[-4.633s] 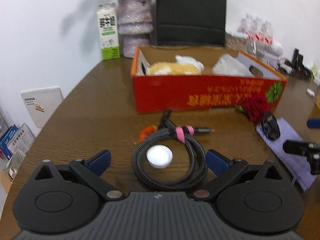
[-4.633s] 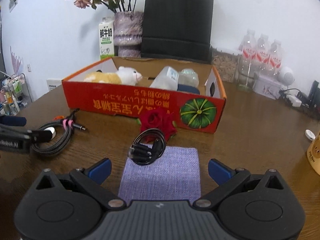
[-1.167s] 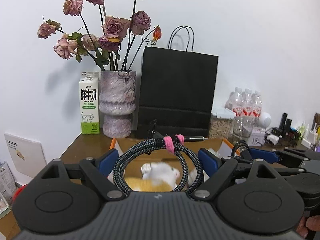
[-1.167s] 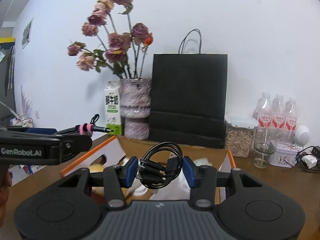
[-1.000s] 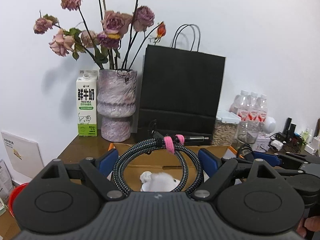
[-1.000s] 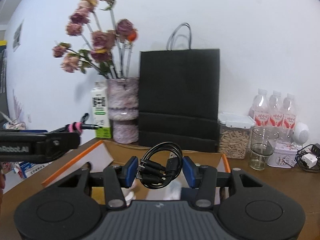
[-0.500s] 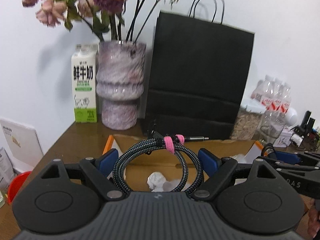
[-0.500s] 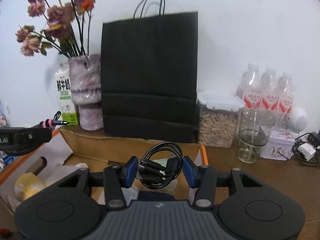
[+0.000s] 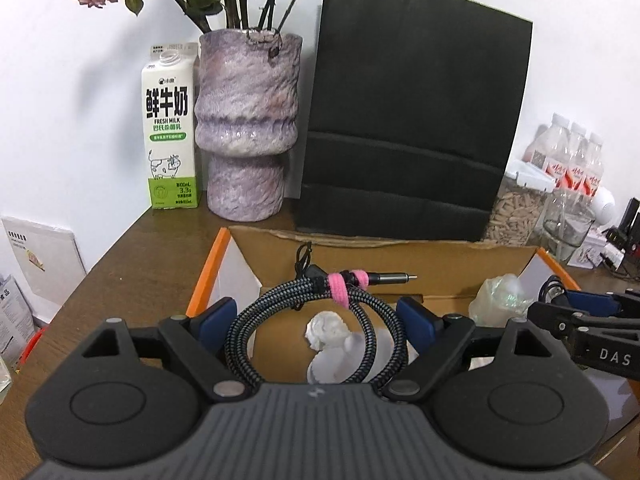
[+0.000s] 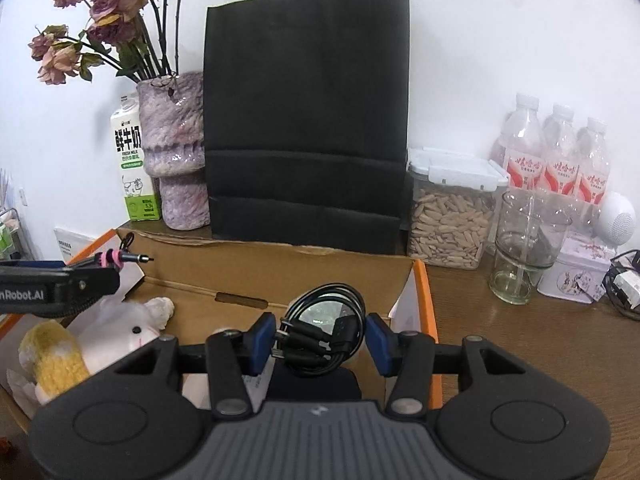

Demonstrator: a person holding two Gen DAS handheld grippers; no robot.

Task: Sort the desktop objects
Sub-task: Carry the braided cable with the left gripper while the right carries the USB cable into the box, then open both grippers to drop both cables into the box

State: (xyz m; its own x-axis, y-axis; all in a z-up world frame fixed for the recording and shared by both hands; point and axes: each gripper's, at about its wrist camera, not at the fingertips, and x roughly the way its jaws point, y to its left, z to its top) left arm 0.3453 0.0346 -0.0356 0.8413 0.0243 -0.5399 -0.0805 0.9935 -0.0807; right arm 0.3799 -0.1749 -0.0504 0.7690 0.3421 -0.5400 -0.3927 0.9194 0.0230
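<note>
Over the open cardboard box [image 9: 400, 258], the left hand-held gripper [image 9: 316, 318] clamps a springy braided cable coil [image 9: 320, 320] across its width. The right hand-held gripper [image 10: 320, 338], jaws opening, carries a light, floppy black cable bundle [image 10: 320, 334], best pinched across its loops.

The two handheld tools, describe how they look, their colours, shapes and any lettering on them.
Both tools match: the left tool and right tool have matte black plastic bodies with a ribbed grey centre panel, two round black discs at the sides, black linkage arms with silver pivot pins, and blue pads on the fingers. White lettering, only partly readable, runs along each tool's side.
</note>
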